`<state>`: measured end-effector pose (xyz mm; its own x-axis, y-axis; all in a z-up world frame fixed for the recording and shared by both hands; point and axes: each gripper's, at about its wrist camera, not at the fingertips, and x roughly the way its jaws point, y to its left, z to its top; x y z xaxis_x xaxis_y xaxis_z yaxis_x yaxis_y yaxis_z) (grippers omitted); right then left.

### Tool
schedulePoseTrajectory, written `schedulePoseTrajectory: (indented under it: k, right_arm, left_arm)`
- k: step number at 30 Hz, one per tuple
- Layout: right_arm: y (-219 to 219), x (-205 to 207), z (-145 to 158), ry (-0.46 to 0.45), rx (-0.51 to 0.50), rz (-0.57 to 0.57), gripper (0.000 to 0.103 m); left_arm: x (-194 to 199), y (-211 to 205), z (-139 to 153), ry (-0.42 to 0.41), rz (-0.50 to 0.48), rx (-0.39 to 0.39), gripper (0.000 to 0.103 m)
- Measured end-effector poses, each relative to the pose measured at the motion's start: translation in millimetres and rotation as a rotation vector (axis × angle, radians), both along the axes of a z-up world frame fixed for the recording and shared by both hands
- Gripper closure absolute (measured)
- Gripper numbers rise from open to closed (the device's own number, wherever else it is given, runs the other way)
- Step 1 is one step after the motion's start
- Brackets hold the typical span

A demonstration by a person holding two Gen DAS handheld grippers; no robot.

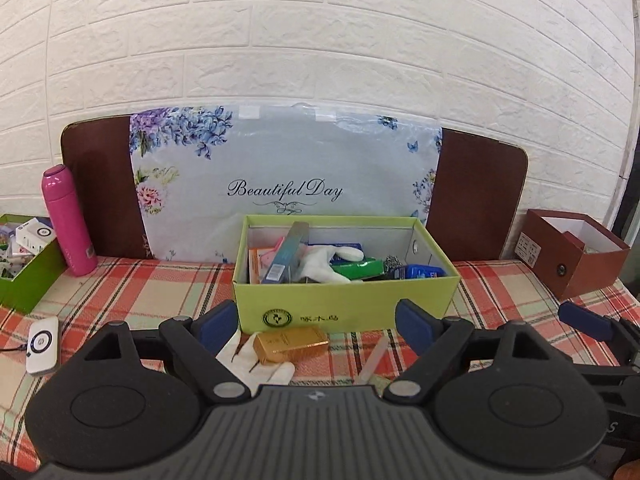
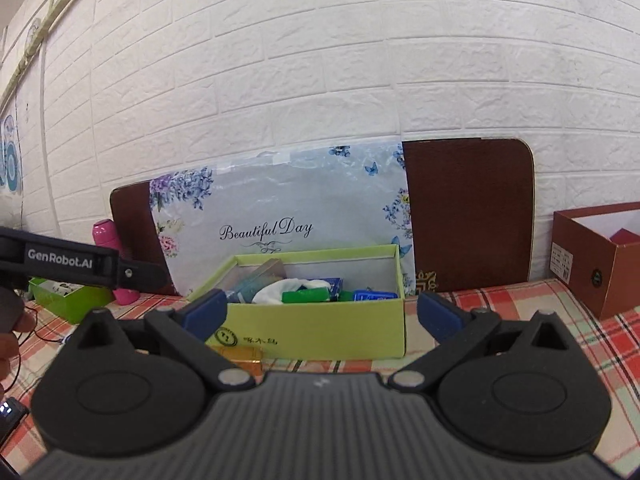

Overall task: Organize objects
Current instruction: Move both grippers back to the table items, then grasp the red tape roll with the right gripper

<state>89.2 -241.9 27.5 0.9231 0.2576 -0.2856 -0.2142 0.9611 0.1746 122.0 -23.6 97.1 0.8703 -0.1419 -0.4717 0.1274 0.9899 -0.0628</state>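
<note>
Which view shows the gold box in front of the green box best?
The left wrist view: the gold box lies whole on a white glove. In the right wrist view only an orange-gold sliver shows behind the gripper body.

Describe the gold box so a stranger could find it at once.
Start at the light green open box standing mid-table on the plaid cloth. Just in front of its near wall lies the gold box, resting partly on a white glove. It is the only shiny metallic-gold item there; beside it lies a pale, thin stick.
</note>
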Motion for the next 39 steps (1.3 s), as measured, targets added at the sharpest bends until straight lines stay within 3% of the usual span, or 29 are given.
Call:
schedulePoseTrajectory:
  k: [11,19,25,28,33,39]
  right_arm:
    - [-8.4,-47.7,-32.5,0.097,0.033,-0.01,0.0]
    - [-9.3,-55.6,-47.4,0.152,0.075,-0.002,0.0]
    - [-8.7,-51.7,-63.8,0.195,0.061,0.028,0.0]
    - [-8.0,-37.1,-74.1,0.228,0.012,0.017,0.0]
    - [-3.9,7.7,-91.6,0.25,-0.137,0.0,0.015]
    - [0.2,58.8,-112.2,0.278,-0.27,-0.011,0.023]
  left_arm:
    - [-36.7,0.5,-34.2,0.081,0.024,-0.009,0.014]
    - [-43.8,11.5,-57.3,0.152,0.062,-0.006,0.014]
    - [-45.6,22.4,-74.0,0.197,0.044,-0.062,0.014]
    - [-45.2,24.1,-78.8,0.2,0.021,-0.085,0.014]
    - [-43.7,24.0,-84.3,0.196,-0.016,-0.091,0.014]
    - [-43.8,25.2,-90.5,0.198,-0.087,-0.109,0.018]
